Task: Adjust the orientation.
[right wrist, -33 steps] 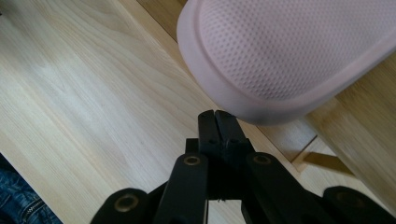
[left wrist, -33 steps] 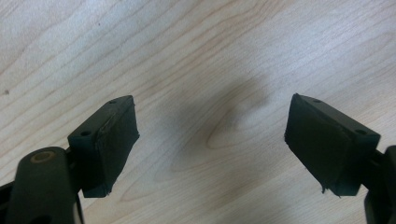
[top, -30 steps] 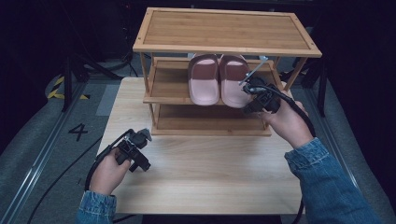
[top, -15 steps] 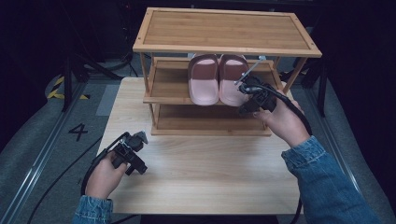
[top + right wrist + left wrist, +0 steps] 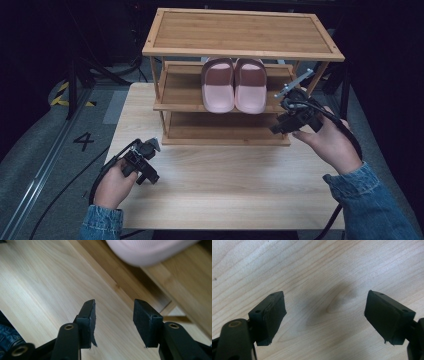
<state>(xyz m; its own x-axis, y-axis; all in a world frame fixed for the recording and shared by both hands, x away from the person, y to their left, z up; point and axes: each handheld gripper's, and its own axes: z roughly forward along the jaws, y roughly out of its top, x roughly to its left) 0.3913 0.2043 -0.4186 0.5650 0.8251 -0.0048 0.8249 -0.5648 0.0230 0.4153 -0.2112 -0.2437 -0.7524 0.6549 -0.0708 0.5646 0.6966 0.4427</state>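
With the pink slippers (image 5: 234,85) paired on the rack (image 5: 180,89) middle shelf | right gripper (image 5: 286,114) beside them, fingers just opened, empty | left gripper (image 5: 146,156) spread over counter (image 5: 225,185) | step: release; next: back clear.

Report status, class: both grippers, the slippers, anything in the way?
Right gripper jaws just opened, nothing between them. Left gripper open above the table. Pink slippers paired on the rack middle shelf. Nothing in the way.

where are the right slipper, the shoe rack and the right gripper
right slipper (image 5: 251,86): high view, on its pink strap.
shoe rack (image 5: 240,31): high view, on the bare top shelf.
right gripper (image 5: 113,315): right gripper view, midway between its open fingertips, nothing between them.
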